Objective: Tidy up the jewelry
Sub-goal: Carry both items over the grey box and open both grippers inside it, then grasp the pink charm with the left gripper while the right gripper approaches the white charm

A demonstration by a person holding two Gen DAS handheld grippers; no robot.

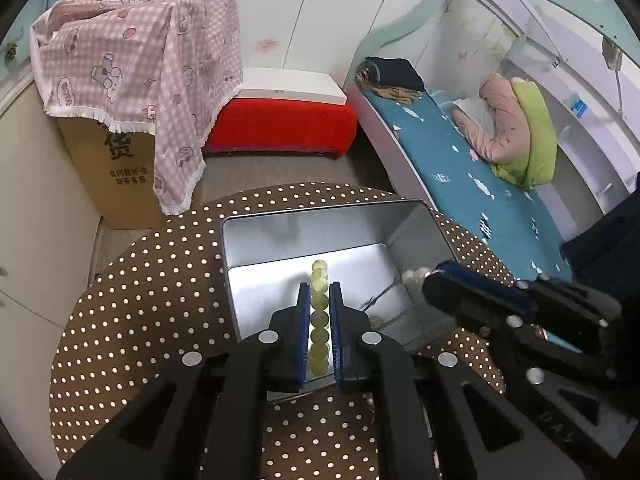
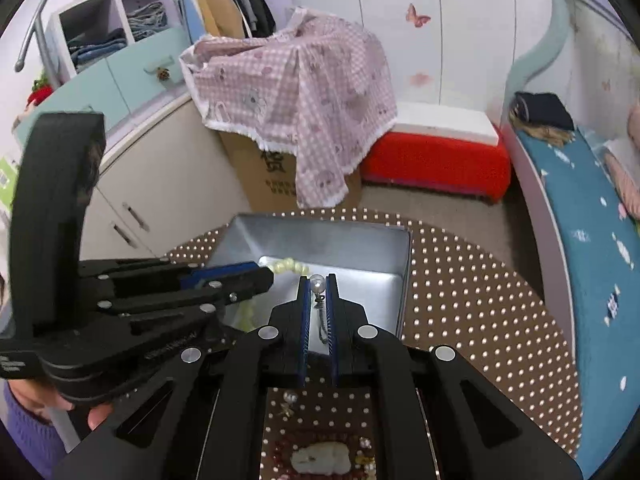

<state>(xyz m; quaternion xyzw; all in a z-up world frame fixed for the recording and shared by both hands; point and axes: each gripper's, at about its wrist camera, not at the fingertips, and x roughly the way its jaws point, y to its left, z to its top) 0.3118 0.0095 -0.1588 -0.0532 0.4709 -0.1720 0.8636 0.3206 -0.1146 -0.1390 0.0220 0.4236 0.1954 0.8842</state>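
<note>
my left gripper has its fingers drawn narrow around a green bead bracelet, the beads stacked in a line between the blue pads and the top few poking out past the tips toward twelve o'clock. it hangs over the open metal tin, which sits on the brown polka-dot table; the bracelet's far end is above the tin's shiny floor.

my right gripper is also pinched narrow, holding a pearl earring at the very tips, with its thin chain dangling down between the pads. it too is over the tin, nearer the tin's wall at three o'clock. from the left wrist view the right gripper comes in from four o'clock with the pale pearl at its tip, just beside the tin's right wall.

in the right wrist view my left gripper reaches in from nine o'clock, bracelet beads showing beyond it.

at six o'clock below my right gripper, more jewelry lies on the table, partly hidden and too blurred to sort out.
</note>
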